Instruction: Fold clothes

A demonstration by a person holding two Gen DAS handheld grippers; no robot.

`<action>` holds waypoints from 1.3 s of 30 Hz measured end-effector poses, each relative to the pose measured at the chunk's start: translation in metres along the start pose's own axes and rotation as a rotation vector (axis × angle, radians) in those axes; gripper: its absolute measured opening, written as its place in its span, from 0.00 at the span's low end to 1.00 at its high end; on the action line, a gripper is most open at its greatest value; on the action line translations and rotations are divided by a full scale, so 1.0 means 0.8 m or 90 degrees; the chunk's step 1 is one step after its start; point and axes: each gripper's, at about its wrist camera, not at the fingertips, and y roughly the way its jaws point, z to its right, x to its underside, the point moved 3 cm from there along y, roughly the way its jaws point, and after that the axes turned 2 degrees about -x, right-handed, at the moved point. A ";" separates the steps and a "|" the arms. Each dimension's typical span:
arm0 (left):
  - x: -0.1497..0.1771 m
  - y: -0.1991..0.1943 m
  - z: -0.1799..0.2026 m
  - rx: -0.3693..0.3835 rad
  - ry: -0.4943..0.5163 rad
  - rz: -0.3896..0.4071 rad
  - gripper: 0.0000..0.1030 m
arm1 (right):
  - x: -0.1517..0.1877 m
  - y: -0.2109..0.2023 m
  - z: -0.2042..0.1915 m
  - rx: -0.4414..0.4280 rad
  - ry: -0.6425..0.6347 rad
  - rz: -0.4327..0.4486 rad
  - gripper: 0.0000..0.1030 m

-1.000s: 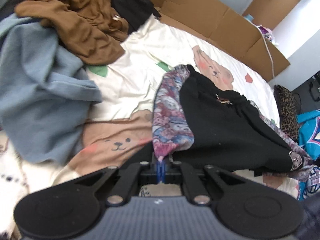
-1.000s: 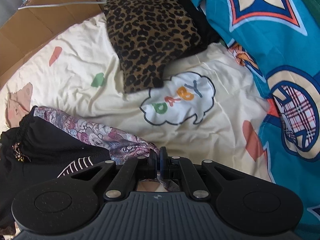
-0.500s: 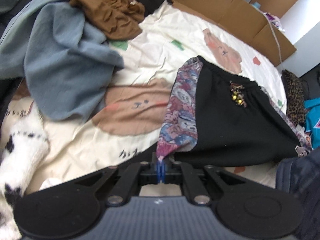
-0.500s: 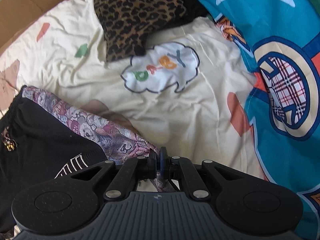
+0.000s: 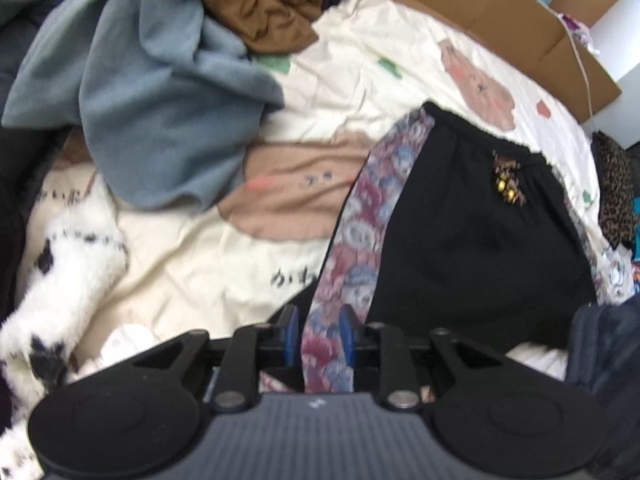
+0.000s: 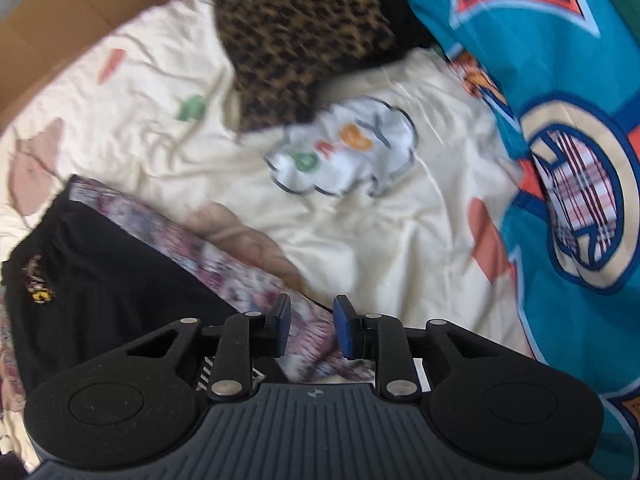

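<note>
Now two parted grippers, left gripper (image 5: 319, 336) and right gripper (image 6: 311, 326), straddle one patterned garment (image 5: 460, 240).

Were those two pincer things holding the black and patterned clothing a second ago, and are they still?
Both let go. A second ago the left gripper and right gripper were pinched shut on the patterned edge of the black garment; now both sets of jaws stand open, with the patterned strip lying loose between them. The garment lies on the cream sheet, and the blue sweater and leopard-print piece stay put.
</note>
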 end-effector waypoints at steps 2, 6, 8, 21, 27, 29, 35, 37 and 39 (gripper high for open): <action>-0.012 -0.006 0.005 0.006 -0.004 0.009 0.24 | -0.008 -0.012 -0.011 -0.019 -0.010 0.011 0.29; -0.037 -0.016 0.024 0.008 0.004 0.030 0.33 | -0.027 -0.044 -0.031 -0.055 -0.020 0.038 0.29; -0.050 -0.025 0.033 0.008 0.006 0.043 0.38 | -0.036 -0.060 -0.041 -0.068 -0.029 0.052 0.30; -0.118 -0.075 0.080 0.012 0.017 0.110 0.54 | -0.059 -0.122 -0.103 -0.149 -0.083 0.114 0.40; -0.137 -0.073 0.089 0.011 0.015 0.113 0.56 | -0.061 -0.115 -0.115 -0.169 -0.100 0.124 0.40; -0.142 -0.066 0.090 0.008 0.016 0.112 0.56 | -0.063 -0.108 -0.118 -0.170 -0.100 0.128 0.40; -0.157 -0.037 0.095 -0.001 0.014 0.093 0.55 | -0.065 -0.080 -0.121 -0.184 -0.095 0.143 0.40; -0.161 -0.024 0.096 -0.010 0.015 0.086 0.55 | -0.067 -0.070 -0.122 -0.186 -0.100 0.147 0.40; -0.166 -0.011 0.097 -0.016 0.008 0.079 0.55 | -0.070 -0.060 -0.124 -0.187 -0.101 0.148 0.40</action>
